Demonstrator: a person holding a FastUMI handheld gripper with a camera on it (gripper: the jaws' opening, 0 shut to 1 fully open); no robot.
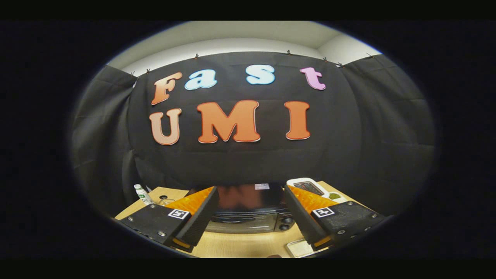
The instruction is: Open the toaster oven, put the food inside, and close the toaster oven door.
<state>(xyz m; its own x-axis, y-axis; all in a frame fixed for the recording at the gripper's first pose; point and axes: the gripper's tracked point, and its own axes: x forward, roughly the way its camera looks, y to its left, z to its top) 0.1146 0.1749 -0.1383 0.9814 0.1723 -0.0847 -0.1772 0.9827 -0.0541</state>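
My gripper [251, 215] hangs above the bench [248, 244] with its fingers spread wide and nothing between them. The oven [250, 211] sits on the bench straight ahead, framed in the gap between the fingers but well beyond their tips. Its door looks closed, with dark glass in front and two knobs [286, 223] at the oven's right side.

Right of the oven lies a small white device [308, 186] with a dark face. In front of the oven, under my right finger, is a pale flat tray [300, 248]; I cannot tell whether it carries the food, as the finger hides most of it. Left of the oven stands a small white bottle [142, 193].

I judge the first step is not yet begun: the door must come open. The oven is a rigid metal box, likely heavy enough to stay put if I pull gently, though a sharp tug could slide it across the smooth wood. The glass is slick and no place to press. The hold I want is the handle bar along the door's top edge, which I cannot make out clearly from here. I would close both fingers across it near its middle and swing the door down along its hinge arc, not straight back.
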